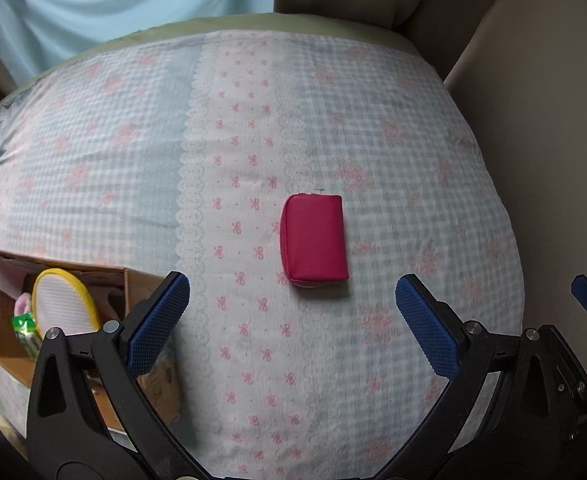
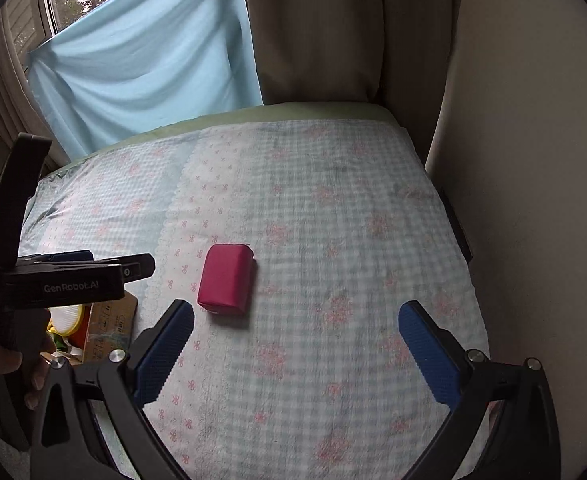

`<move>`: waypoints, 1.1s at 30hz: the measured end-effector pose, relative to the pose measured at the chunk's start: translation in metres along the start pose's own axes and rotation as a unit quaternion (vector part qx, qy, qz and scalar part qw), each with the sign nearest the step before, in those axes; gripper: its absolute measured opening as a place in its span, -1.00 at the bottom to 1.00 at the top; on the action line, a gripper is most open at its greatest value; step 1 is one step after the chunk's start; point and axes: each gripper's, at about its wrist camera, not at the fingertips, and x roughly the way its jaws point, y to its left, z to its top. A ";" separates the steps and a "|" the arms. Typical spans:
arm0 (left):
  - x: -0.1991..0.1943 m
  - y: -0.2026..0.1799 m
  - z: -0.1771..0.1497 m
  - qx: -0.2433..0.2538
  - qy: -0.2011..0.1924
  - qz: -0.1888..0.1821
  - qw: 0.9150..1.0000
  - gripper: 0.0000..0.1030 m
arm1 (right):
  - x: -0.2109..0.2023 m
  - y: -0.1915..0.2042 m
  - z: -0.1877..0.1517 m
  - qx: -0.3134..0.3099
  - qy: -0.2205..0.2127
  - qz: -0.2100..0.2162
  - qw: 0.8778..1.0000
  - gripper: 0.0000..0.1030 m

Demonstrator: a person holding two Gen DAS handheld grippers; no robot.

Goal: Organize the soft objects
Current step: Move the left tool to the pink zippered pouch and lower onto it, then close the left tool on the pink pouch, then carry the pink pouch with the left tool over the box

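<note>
A red soft zip pouch (image 1: 314,237) lies flat on the checked bedspread (image 1: 393,152); it also shows in the right wrist view (image 2: 226,279). My left gripper (image 1: 292,300) is open and empty, hovering just short of the pouch. My right gripper (image 2: 295,330) is open and empty, with the pouch ahead near its left finger. A cardboard box (image 1: 133,292) at the left holds a yellow-rimmed round pad (image 1: 62,304) and other soft items. The box also shows in the right wrist view (image 2: 111,322), partly hidden by the left gripper body (image 2: 53,284).
A light blue cloth (image 2: 145,60) hangs behind the bed over a window. Beige curtains (image 2: 333,28) and a wall (image 2: 533,200) bound the bed at the back right. The bed's right edge (image 1: 505,216) drops off beside the wall.
</note>
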 end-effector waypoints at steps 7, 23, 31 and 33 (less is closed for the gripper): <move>0.100 -0.012 0.017 -0.005 0.053 0.001 0.999 0.99 | 0.070 -0.024 -0.015 -0.003 0.028 0.004 1.000 0.99; 0.180 -0.019 0.019 -0.008 0.088 0.019 0.996 0.19 | 0.135 -0.037 -0.048 0.003 0.077 0.012 0.997 0.99; 0.162 -0.019 0.021 -0.006 0.083 0.021 0.996 -0.20 | 0.127 -0.043 -0.038 0.017 0.069 0.007 0.997 0.99; 0.156 -0.019 0.022 -0.003 0.080 0.020 0.997 -0.25 | 0.124 -0.043 -0.034 0.019 0.065 0.006 0.998 0.99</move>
